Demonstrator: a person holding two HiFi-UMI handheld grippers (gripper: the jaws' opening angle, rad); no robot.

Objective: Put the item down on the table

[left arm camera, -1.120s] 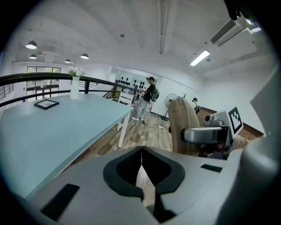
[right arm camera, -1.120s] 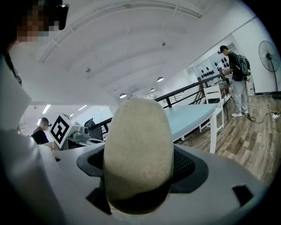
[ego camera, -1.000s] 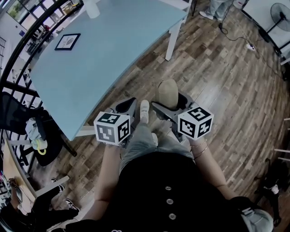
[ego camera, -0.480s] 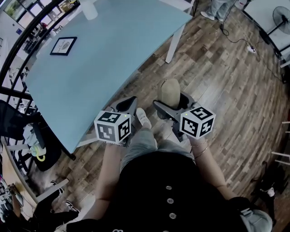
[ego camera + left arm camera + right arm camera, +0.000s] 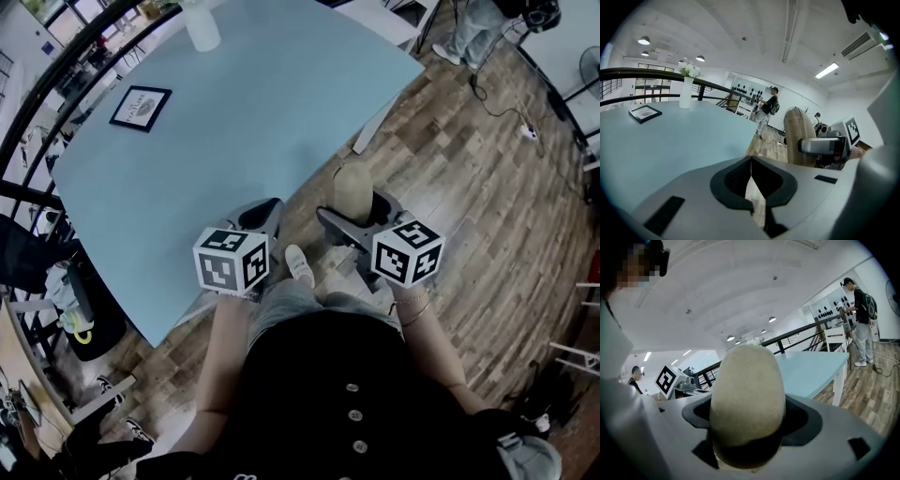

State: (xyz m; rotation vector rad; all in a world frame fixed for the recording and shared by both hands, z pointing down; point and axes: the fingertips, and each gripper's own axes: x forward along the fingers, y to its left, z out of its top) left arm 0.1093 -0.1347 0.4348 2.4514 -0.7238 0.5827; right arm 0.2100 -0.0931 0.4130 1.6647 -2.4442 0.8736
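A tan, egg-shaped item (image 5: 352, 190) stands upright between the jaws of my right gripper (image 5: 354, 212), which is shut on it. In the right gripper view the item (image 5: 747, 401) fills the middle, its rounded top above the jaws. The item hangs over the wood floor, just off the near edge of the light blue table (image 5: 216, 131). My left gripper (image 5: 264, 214) is beside it to the left, shut with nothing in it; in the left gripper view (image 5: 751, 176) its jaws meet, and the item (image 5: 798, 136) shows at the right.
On the table stand a small framed picture (image 5: 140, 106) and a white vase (image 5: 201, 23) at the far side. A white table leg (image 5: 372, 124) is close ahead of the item. A person (image 5: 472, 28) stands at the far right, near a cable on the floor.
The view has moved toward the table, which now lies closer to both grippers. The item stays held in the right gripper; both grippers keep their pose.
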